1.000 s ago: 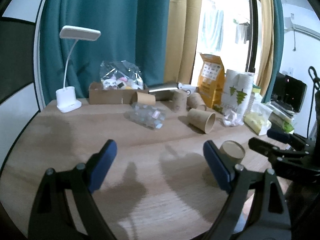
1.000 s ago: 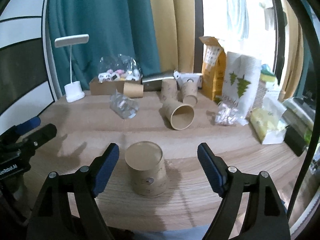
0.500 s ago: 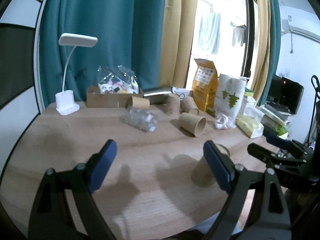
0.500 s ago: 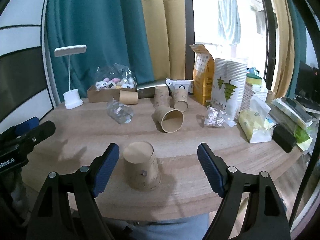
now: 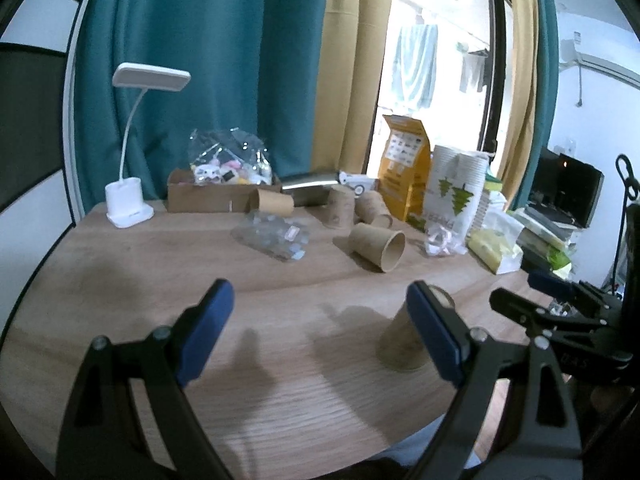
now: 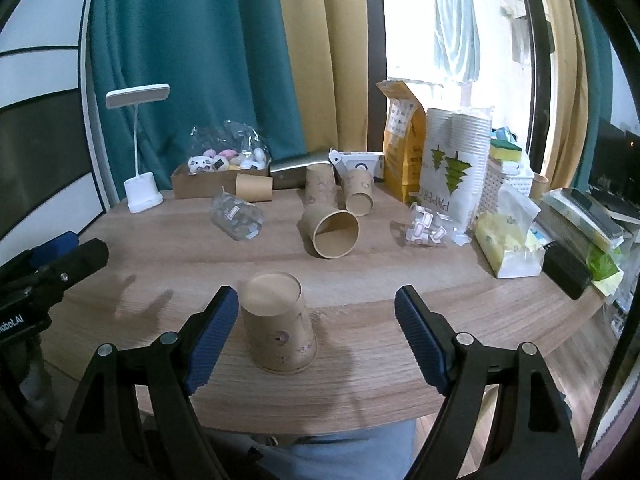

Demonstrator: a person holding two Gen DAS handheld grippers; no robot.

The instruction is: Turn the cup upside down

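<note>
progress: flip looks done | cup (image 6: 278, 326) stands base-up, rim down, near the desk (image 6: 400, 280) front edge | right claw (image 6: 316, 340) spread wide, empty, straddling it untouched | left claw (image 5: 320, 332) open, empty | left: nothing evident

The wooden counter (image 6: 400, 280) carries an upside-down cup (image 6: 278, 322) near its front edge, a cup on its side (image 6: 332, 230) farther back, a lamp (image 6: 142, 192) far left and a cardboard box (image 6: 208, 184) behind.
</note>
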